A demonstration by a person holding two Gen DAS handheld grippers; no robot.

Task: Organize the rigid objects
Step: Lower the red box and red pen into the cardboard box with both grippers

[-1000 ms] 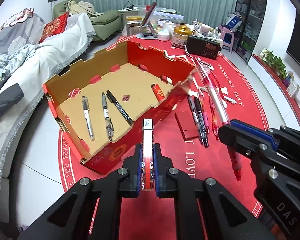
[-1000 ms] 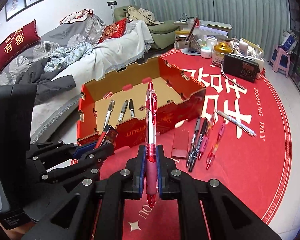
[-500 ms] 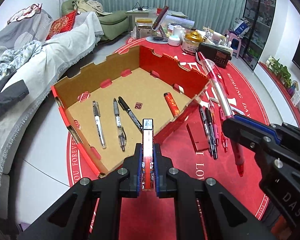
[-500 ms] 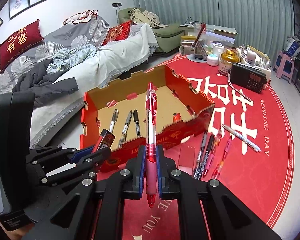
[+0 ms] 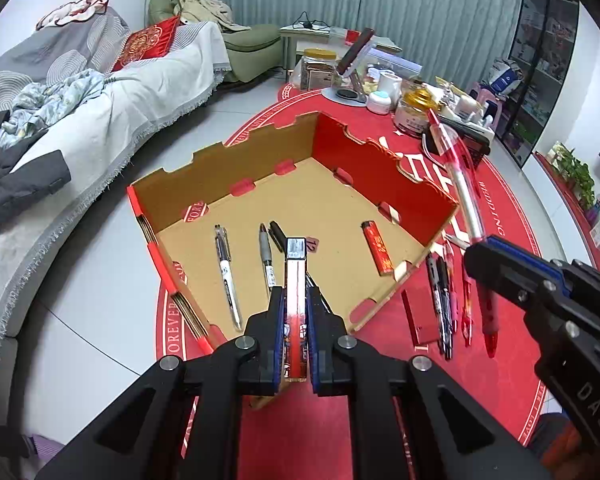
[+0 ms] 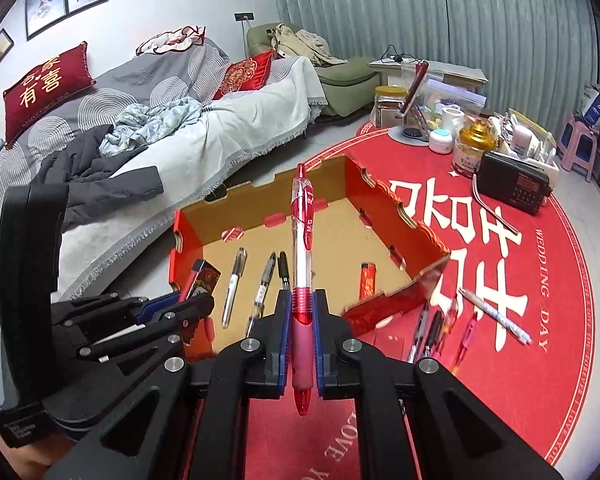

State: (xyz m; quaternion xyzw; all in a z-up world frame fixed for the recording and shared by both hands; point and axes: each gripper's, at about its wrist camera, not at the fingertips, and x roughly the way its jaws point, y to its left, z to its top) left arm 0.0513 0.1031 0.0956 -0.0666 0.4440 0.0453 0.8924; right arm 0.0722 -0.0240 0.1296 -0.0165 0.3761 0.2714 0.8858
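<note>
Left wrist view is showing the left gripper [image 5: 296, 320] clamping a red lighter [image 5: 296, 280] above the cardboard box [image 5: 380, 160], the right gripper [image 6: 302, 332] clamping a red pen [image 6: 302, 240]; three pens and a lighter are lying boxed, several pens [image 5: 444, 300] waiting on the mat

Left black plastic two-finger gripper [image 5: 296, 340]: angular black linkage arms, silver round screws at pivots, blue pads inside fingers. Right black plastic two-finger gripper [image 6: 302, 344]: same build; white letters "DAS" on body behind fingers.
</note>
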